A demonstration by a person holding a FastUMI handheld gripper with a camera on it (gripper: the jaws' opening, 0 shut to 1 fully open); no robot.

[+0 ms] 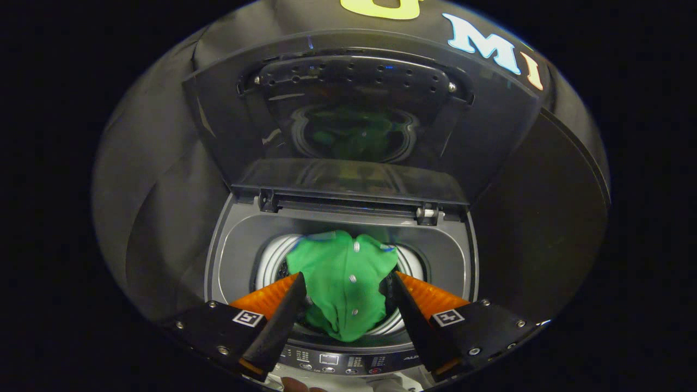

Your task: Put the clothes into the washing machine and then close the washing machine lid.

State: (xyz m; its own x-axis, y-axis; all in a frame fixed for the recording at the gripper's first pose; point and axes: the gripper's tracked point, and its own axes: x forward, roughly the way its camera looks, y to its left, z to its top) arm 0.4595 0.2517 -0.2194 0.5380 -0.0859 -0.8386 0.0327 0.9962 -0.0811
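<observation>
Gripper view: washing machine point(228, 256), lid point(359, 114) raised at 12 o'clock, drum holding a green buttoned shirt point(343, 283) lying between the hand-held gripper's point(346, 291) spread, released fingers.

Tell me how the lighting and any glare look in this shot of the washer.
In the gripper view, the booth is dim; the green garment between the open gripper fingers is the brightest, sharpest thing. The raised lid mirrors the drum and garment as a faint green reflection. Fisheye distortion bows the washing machine rim.
</observation>
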